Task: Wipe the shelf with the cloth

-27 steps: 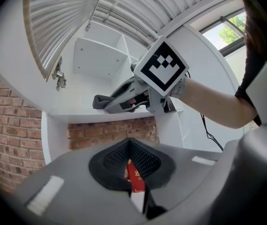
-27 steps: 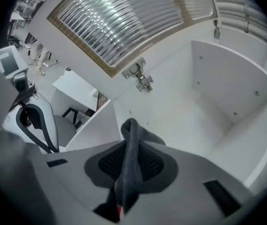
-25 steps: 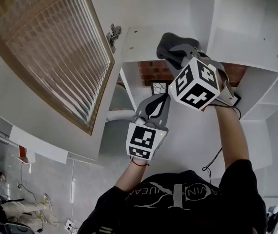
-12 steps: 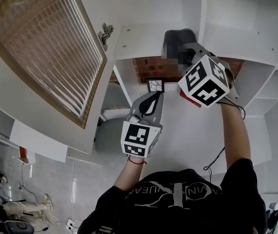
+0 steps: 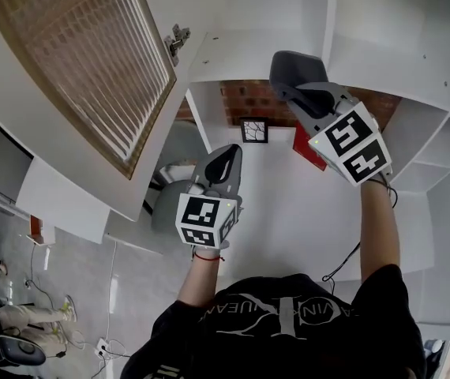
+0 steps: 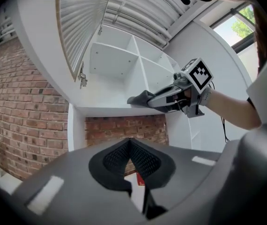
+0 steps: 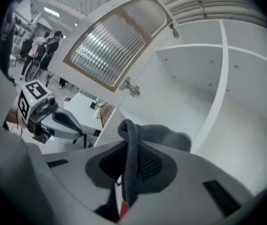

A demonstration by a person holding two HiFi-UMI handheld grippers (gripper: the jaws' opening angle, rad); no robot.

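My right gripper (image 5: pixel 294 85) has slid right along the white shelf board (image 5: pixel 237 54).
Its jaws, just tightening, pinch the dark grey cloth (image 5: pixel 288 63); I'd press flat (left gripper (image 5: pixel 225 163) pinched together, empty).

1. A red brick wall (image 6: pixel 16 125) stands at the left and shows again behind the white shelf unit (image 5: pixel 446 144).
2. A cabinet door (image 5: pixel 91 61), wood-framed with ribbed glass, hangs swung open at the left on a metal hinge (image 5: pixel 179 36).
3. A window (image 6: pixel 239 29) at the far right lets in daylight, with green leaves outside.
4. Grey floor (image 5: pixel 75 290) with loose cables lies at the near left.
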